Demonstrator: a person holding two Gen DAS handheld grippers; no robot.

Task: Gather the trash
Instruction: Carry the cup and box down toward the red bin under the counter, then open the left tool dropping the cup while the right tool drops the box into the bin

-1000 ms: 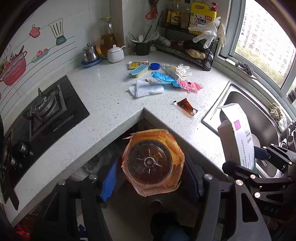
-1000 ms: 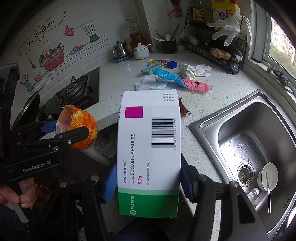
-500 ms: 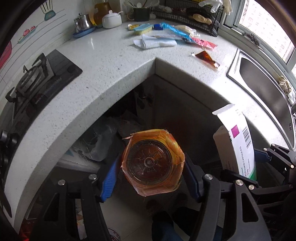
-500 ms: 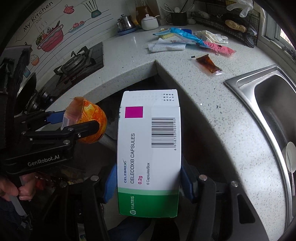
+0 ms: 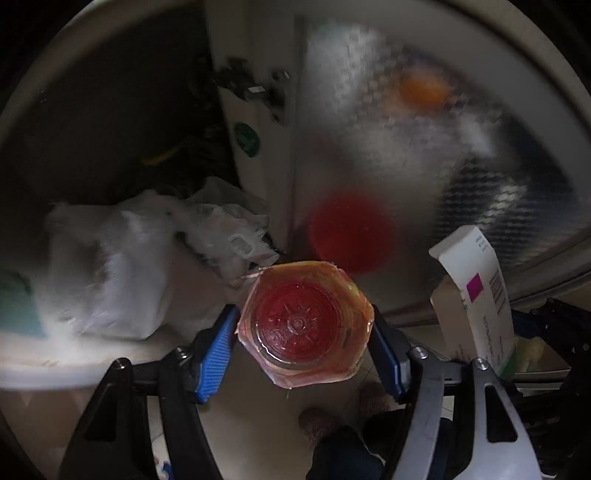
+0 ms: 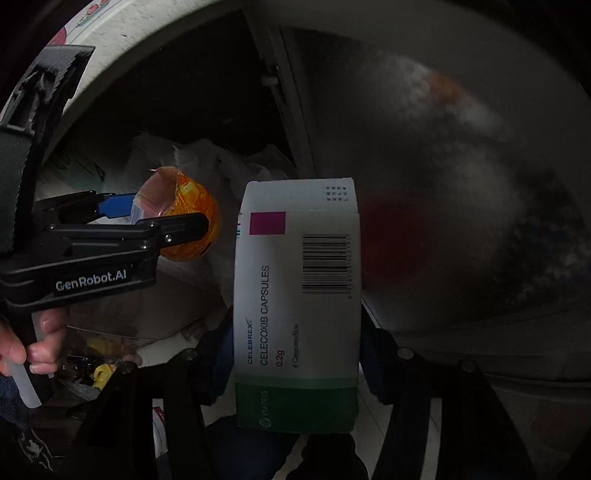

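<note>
A frosted, patterned cabinet door (image 5: 399, 147) fills the upper right of the left wrist view, with a blurred red patch and an orange patch showing on it. Left of the door, the cupboard stands open and dark. Below and left of the door lie crumpled white plastic bags (image 5: 122, 266). A curved pale tabletop edge (image 6: 122, 33) arcs above the door. Pale floor tiles (image 5: 251, 417) lie beneath it.
</note>
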